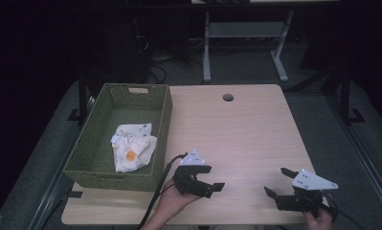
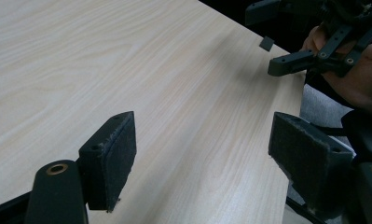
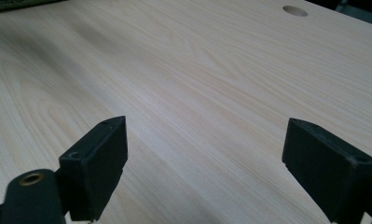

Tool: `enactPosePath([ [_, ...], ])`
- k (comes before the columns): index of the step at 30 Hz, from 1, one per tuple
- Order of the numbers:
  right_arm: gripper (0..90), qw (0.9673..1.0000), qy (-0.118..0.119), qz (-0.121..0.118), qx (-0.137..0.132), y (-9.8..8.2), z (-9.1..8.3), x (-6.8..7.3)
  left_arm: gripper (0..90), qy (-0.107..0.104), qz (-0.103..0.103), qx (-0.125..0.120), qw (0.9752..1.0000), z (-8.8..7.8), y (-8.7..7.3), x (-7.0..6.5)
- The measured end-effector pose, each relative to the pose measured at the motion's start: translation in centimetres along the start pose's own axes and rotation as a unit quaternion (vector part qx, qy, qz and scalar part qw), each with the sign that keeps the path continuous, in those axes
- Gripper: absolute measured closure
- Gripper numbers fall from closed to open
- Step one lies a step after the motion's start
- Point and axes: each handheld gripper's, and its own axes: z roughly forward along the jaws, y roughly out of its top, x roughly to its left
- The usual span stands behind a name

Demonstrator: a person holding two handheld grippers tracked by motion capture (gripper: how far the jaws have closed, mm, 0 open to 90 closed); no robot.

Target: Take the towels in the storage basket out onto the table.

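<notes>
The cloth (image 1: 133,146), white with a small printed pattern and an orange spot, lies crumpled inside the green woven basket (image 1: 163,125) at the left of the surface (image 1: 246,129) in the high view; the left gripper (image 1: 212,188) sits near the basket's front right corner and the right gripper (image 1: 278,181) is well apart at the front right, both empty with fingers spread. To do this step well (reaching for the cloth, as I judge it), the left one should turn toward the basket, clear the rim, and come down on a raised fold. In the left gripper view its padded fingers (image 2: 111,158) stand wide open over bare wood, pointing toward the other gripper (image 2: 309,51), not the basket; so it must swing round first. In the right gripper view the fingers (image 3: 97,163) are likewise apart over bare wood, a round hole (image 3: 295,10) far ahead; it can wait.
</notes>
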Motion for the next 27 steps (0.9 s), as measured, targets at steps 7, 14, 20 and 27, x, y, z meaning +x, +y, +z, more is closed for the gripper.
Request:
enactPosePath([
  [7, 13.7, 1.0000, 0.002, -0.004, 0.003, 0.0, 0.0, 0.0, 21.2, -0.007, 0.005, 0.010, 0.9999, -0.1, 1.1, 0.3],
  [14, 13.7, 1.0000, 0.002, -0.001, 0.002, -0.1, -0.1, -0.2, 19.9, 0.001, 0.024, 0.022, 0.9995, -0.4, 2.0, 0.4],
  [20, 13.7, 1.0000, 0.002, -0.001, 0.003, -0.1, 0.0, -0.2, 19.9, 0.006, 0.032, 0.036, 0.9988, -0.7, 2.5, 0.6],
  [27, 13.7, 1.0000, 0.004, -0.001, 0.003, -0.1, 0.0, -0.2, 20.0, 0.009, 0.040, 0.034, 0.9986, -1.6, 3.5, 1.4],
])
